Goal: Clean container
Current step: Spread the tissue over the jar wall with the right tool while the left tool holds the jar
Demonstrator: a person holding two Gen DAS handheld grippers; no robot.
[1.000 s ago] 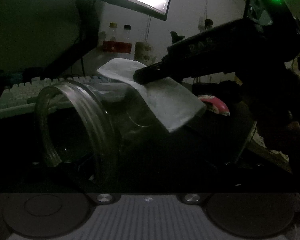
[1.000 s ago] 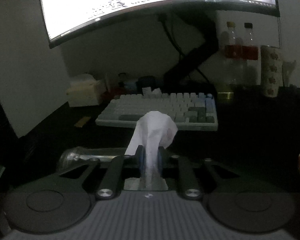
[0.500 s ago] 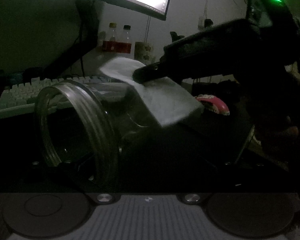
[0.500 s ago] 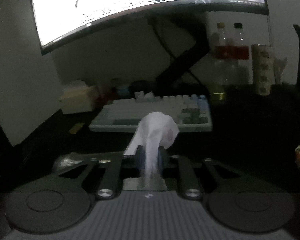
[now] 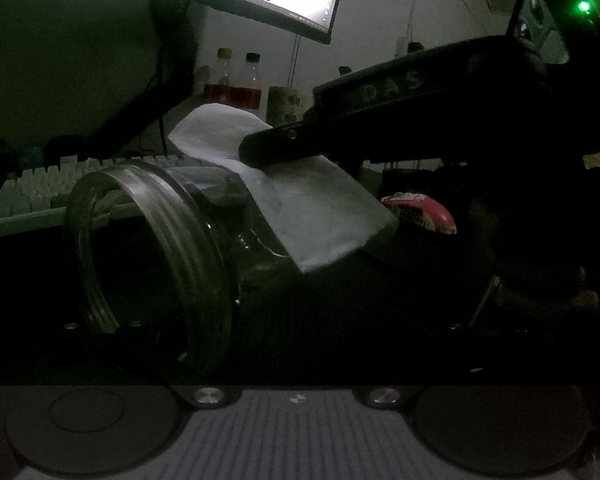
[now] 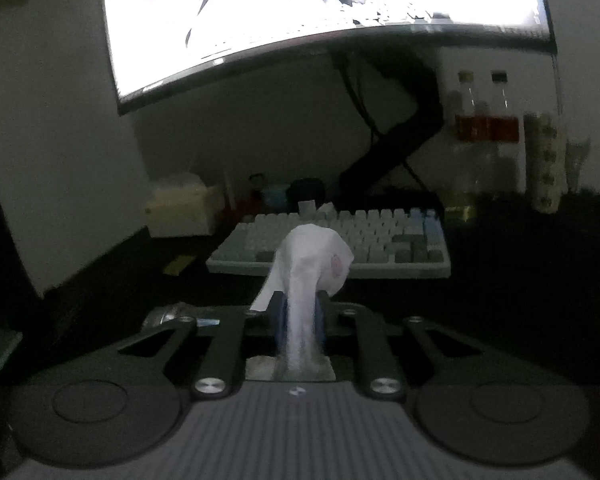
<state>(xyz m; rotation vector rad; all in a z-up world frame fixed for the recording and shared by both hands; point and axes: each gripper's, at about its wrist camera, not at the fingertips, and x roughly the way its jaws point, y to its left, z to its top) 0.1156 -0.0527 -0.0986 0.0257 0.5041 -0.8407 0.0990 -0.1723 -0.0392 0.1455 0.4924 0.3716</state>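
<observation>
Dim light covers the bench (image 6: 500,312), and the brightest thing is a curved monitor (image 6: 320,8) above a pale keyboard (image 6: 380,244). Behind the keyboard, to the right, stand two bottles (image 6: 484,128) with red labels and a patterned cup (image 6: 546,168).

In the left wrist view a clear glass jar (image 5: 172,248) lies on its side close to the camera, with its threaded mouth turned to the left. It fills the space in front of the left hand-held gripper, but the fingers of this gripper are lost in the dark, so I cannot tell if they press on the jar.

The right hand-held gripper (image 6: 300,312) comes in from the right above the jar. Its jaws stand narrow, and they have just been opening a little with a white tissue (image 6: 312,264) between them. The blue pads (image 6: 278,312) are touching the tissue on both sides, so it is held. In the left wrist view the tissue (image 5: 312,204) hangs down from the black fingers and lies over the upper wall of the jar. A pink packet (image 5: 420,212) is seen just behind it.
</observation>
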